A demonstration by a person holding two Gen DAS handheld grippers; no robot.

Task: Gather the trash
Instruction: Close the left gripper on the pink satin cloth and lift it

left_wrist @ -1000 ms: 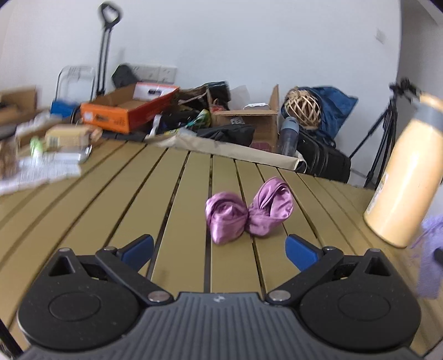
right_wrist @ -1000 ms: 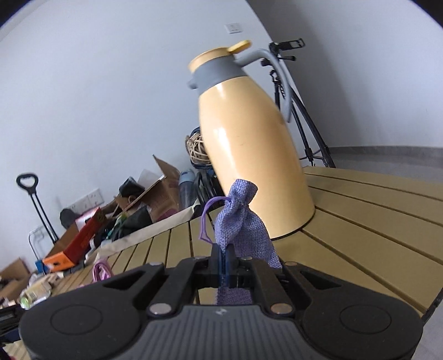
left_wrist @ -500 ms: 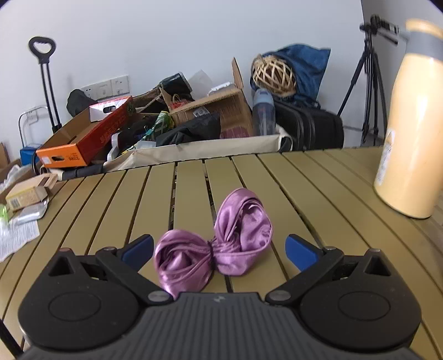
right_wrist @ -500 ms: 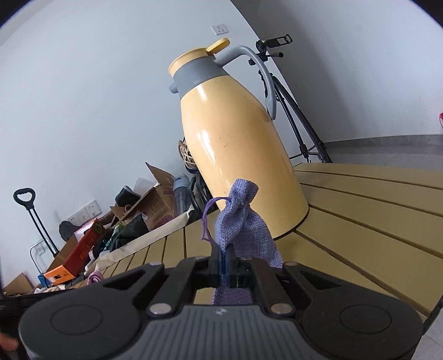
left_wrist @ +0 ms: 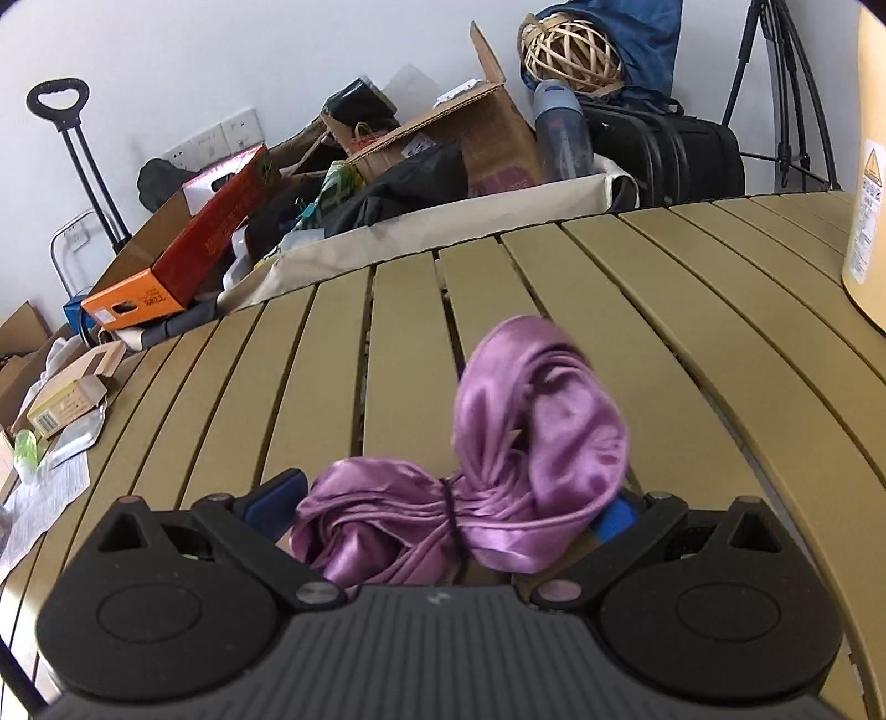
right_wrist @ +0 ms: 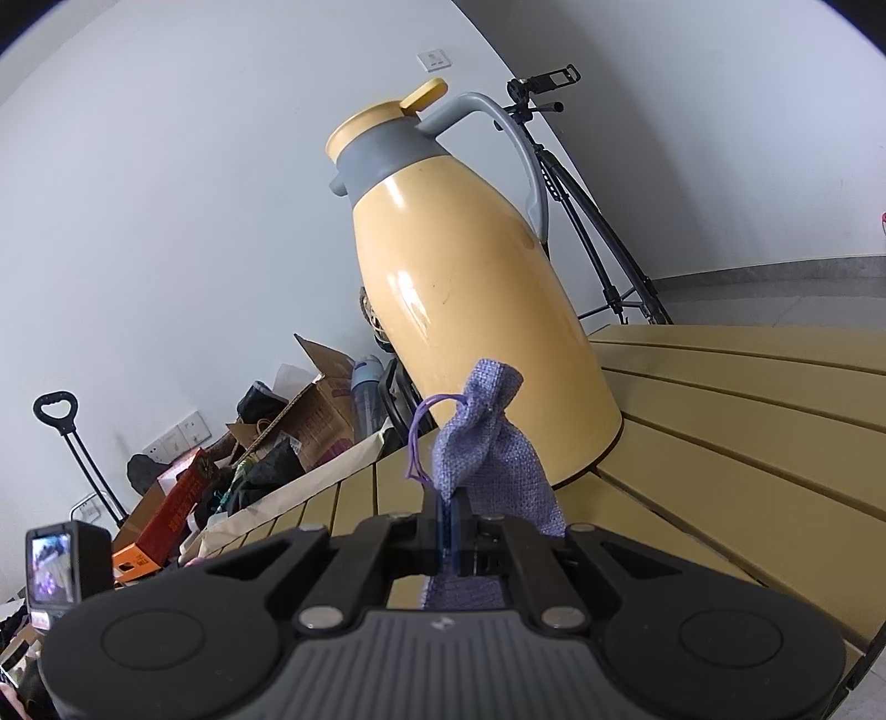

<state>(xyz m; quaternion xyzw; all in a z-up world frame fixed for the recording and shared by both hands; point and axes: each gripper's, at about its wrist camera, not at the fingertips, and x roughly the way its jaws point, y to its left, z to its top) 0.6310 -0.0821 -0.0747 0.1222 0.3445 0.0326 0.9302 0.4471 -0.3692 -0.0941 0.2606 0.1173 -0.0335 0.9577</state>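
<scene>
Grippers over slatted yellow-green table (left_wrist: 581, 288).
Left gripper (left_wrist: 443, 507) gaped wide around shiny purple satin bundle (left_wrist: 498, 459); right gripper (right_wrist: 451, 526) pinched lilac woven drawstring pouch (right_wrist: 490, 443), tall yellow thermos jug (right_wrist: 470, 299) at twelve o'clock.

Shiny purple satin bow (left_wrist: 498, 471), tied at its middle, on the worktop (left_wrist: 332, 360); lilac woven pouch (right_wrist: 490, 459) upright, drawstring looped.

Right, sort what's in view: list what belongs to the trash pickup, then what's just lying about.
Job:
left gripper, open around purple satin cloth
right gripper, shut on lilac drawstring pouch

Lying about:
yellow thermos jug
orange box
wicker ball
tripod
</scene>
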